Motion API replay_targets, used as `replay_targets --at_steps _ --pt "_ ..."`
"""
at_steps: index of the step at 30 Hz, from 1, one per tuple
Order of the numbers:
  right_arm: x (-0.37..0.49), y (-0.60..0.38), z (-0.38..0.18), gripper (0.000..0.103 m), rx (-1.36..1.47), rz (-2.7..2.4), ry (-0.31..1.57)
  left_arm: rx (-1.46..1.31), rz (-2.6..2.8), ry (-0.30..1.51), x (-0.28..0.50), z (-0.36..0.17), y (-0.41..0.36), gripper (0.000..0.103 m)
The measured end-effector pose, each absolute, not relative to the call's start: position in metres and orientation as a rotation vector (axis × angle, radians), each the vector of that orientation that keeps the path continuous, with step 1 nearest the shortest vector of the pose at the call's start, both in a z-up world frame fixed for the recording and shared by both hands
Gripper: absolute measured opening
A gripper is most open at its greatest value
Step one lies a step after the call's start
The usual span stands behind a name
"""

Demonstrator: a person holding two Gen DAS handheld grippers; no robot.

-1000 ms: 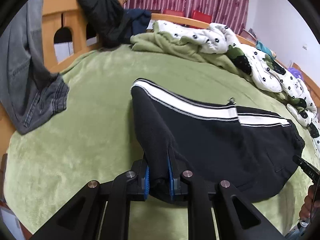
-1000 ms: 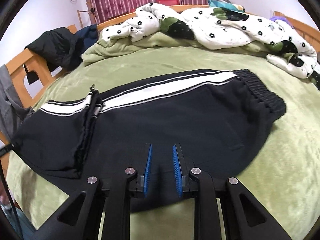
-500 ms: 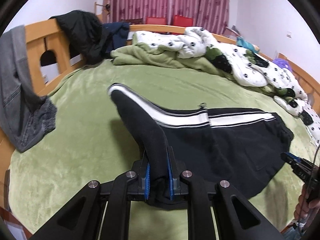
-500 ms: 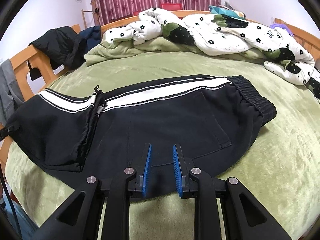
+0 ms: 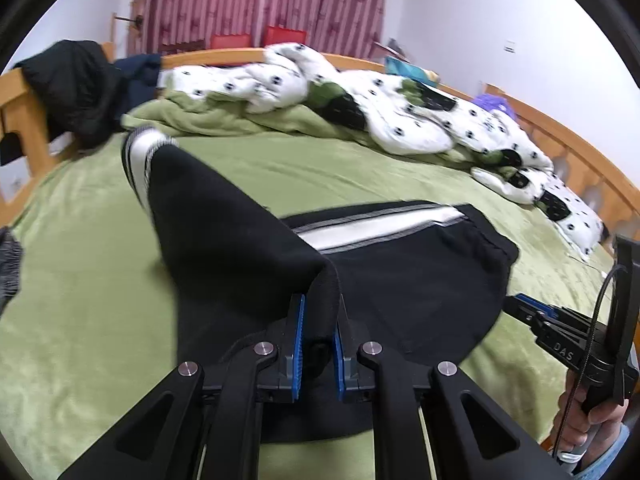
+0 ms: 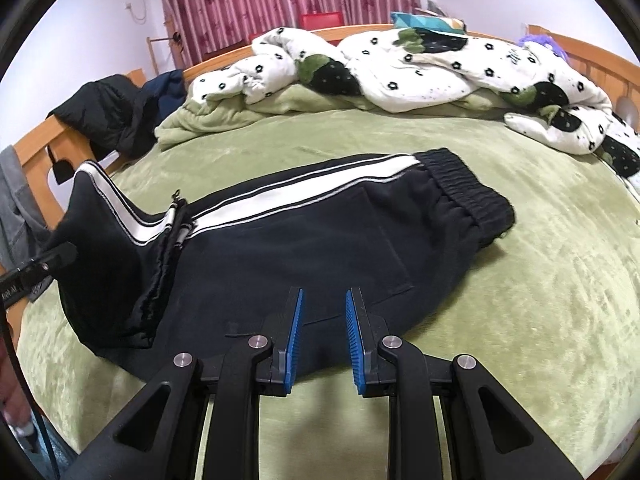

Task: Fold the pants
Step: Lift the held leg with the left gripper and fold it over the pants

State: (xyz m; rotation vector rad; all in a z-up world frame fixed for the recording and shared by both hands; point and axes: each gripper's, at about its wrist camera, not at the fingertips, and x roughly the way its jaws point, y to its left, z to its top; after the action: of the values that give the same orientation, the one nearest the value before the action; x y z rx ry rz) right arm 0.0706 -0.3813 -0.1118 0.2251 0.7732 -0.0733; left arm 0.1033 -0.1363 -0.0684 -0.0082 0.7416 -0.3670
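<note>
Black pants with white side stripes (image 6: 304,240) lie on the green bed, elastic waistband (image 6: 468,188) to the right. My left gripper (image 5: 319,320) is shut on the pants' leg end (image 5: 224,216) and holds that fold lifted above the rest of the pants (image 5: 420,272). My right gripper (image 6: 323,320) is open and empty, just above the near edge of the pants. It also shows in the left wrist view (image 5: 532,312) at the right, beside the waistband end. The left gripper's tip (image 6: 56,258) shows at the left edge in the right wrist view.
The green blanket (image 6: 540,300) covers the bed. A white flowered duvet (image 6: 420,68) is heaped along the far side. Dark jackets (image 6: 112,116) hang on the wooden bed frame (image 6: 36,140) at the left, with grey jeans (image 6: 12,200) beside them.
My left gripper has lifted the leg end and carried it right, over the pants toward the waistband. My right gripper has drawn back a little and stays open.
</note>
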Motion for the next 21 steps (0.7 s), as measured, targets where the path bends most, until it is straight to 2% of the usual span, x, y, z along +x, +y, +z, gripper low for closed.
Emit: replay_targets --at_steps 11,14,16,17,18,19,21 --pt "0.075 -0.394 -0.117 0.021 0.273 -0.092 0.789 0.015 -0.474 0.873 0.105 -0.118 -0.172 0.013" --pt "0.082 -0.387 -0.119 0.027 0.299 -0.056 0.789 -0.024 -0.521 0.861 0.097 -0.105 -0.154 0.026" --pt "0.087 -0.381 -0.119 0.034 0.319 -0.024 0.787 -0.061 -0.559 0.836 0.084 -0.093 -0.134 0.030" --pt "0.091 -0.376 -0.120 0.036 0.336 0.007 0.787 -0.060 -0.552 0.822 0.081 -0.090 -0.127 0.037" --pt "0.094 -0.372 -0.120 0.039 0.347 0.031 0.787 -0.052 -0.535 0.805 0.075 -0.086 -0.116 0.051" --pt "0.097 -0.366 -0.119 0.042 0.362 0.058 0.784 -0.040 -0.514 0.795 0.072 -0.085 -0.107 0.057" --pt "0.103 -0.354 -0.119 0.048 0.403 0.117 0.773 -0.003 -0.442 0.789 0.064 -0.090 -0.082 0.060"
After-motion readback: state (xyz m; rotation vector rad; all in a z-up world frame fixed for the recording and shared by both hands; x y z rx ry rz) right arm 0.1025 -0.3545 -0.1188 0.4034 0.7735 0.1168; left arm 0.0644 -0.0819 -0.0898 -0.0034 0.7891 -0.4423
